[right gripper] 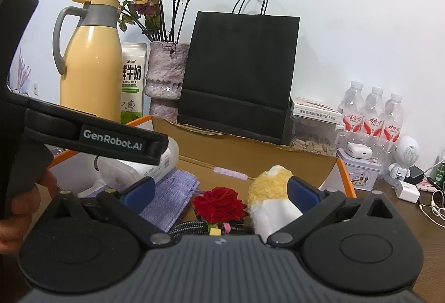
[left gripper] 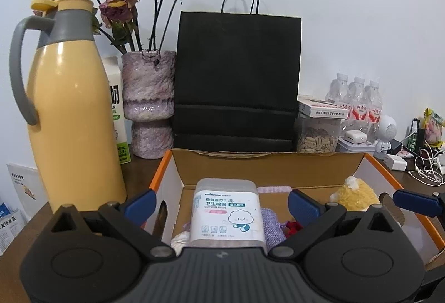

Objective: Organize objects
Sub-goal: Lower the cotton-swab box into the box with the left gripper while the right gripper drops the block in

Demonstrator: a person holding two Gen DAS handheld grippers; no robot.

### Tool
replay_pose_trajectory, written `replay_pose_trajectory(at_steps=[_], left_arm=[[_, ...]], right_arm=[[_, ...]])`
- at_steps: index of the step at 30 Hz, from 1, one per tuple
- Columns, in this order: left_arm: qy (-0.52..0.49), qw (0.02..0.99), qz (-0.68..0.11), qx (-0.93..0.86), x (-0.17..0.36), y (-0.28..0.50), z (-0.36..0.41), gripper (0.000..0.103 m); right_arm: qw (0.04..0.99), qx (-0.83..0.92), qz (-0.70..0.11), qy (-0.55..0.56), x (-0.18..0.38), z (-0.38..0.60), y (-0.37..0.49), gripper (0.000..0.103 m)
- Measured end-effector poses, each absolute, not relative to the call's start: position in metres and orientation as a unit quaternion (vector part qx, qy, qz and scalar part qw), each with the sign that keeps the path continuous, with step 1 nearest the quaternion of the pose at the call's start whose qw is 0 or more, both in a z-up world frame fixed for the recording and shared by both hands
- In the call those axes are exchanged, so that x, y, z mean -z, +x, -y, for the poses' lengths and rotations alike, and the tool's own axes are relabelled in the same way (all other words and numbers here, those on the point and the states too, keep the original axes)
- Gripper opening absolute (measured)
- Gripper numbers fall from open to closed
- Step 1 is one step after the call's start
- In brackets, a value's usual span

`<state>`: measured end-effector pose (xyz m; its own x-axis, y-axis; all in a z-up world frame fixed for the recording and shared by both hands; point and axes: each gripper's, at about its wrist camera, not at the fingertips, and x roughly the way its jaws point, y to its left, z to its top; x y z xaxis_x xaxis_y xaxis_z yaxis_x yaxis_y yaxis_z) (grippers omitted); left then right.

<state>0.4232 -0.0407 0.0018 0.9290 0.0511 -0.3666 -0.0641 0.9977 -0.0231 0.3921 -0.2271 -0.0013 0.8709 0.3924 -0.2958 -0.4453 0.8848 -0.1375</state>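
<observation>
Table (right gripper: 434, 247), dark wood, against white wall (left gripper: 347, 10). Behind cardboard box (left gripper: 250, 161): black paper bag (left gripper: 236, 74), yellow thermos (left gripper: 72, 113). Left claw (left gripper: 222, 202) and right claw (right gripper: 221, 193) released over box.

Dark wooden table (right gripper: 434, 244) carrying everything. Open cardboard box (left gripper: 267, 164) sitting straight ahead of the tool; yellow thermos jug (left gripper: 75, 119) standing left of it, black paper bag (left gripper: 236, 80) standing behind.
</observation>
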Motion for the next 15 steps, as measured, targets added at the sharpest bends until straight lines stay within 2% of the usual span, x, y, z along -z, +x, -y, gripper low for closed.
replay_pose_trajectory(at_steps=[15], left_arm=[[-0.017, 0.982, -0.181, -0.044, 0.007, 0.379, 0.036, 0.101]], right_arm=[[0.967, -0.201, -0.115, -0.108, 0.007, 0.242, 0.344, 0.103]])
